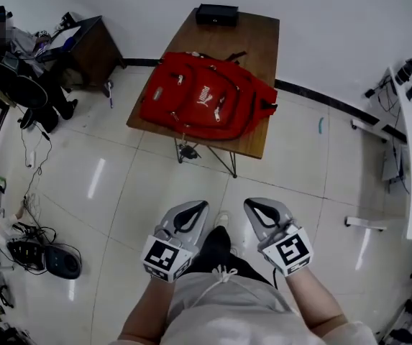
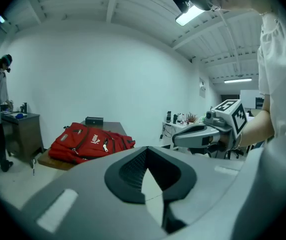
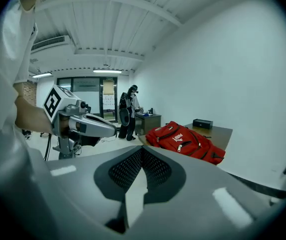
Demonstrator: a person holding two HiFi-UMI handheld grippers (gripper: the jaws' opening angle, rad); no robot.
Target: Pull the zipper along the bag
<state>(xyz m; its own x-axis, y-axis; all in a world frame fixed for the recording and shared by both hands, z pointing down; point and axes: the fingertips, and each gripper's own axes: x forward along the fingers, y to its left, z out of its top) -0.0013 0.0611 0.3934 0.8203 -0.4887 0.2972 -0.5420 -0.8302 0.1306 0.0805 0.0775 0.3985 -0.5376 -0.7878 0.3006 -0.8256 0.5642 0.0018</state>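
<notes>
- Posture comes first. Nearest of all, the grey two-jaw left gripper (image 1: 193, 208) and the matching grey right gripper (image 1: 257, 207) hang side by side at waist height. Their tips aim forward at the table, which reads as a waiting stance before any approach.
- Both pairs of jaws press together at their tips with nothing between them. Each gripper is closed and empty, probably because nothing is within reach to take hold of.
- Beyond the tips lies a stretch of glossy pale tiled floor (image 1: 155, 185), so the grippers are well apart from the work.
- Farther on stands the brown wooden table on thin metal legs (image 1: 259, 45), set against the far white wall.
- The red fabric backpack (image 1: 206, 99) lies flat on the near and left part of that table, front face up. This puts its zipper tracks and the pale zipper pulls (image 1: 220, 108) on top, where a gripper can reach them from above or from the near side.
- No zipper is touched, so I judge the task not yet begun. One gripper would probably have to steady the fabric while the other pinches a pull.
- At the table's far edge sits a small black rectangular box (image 1: 216, 14), clear of the backpack.
- Far left, another person (image 3: 129, 111) stands by a dark desk (image 1: 90, 45), apart from the task.
</notes>
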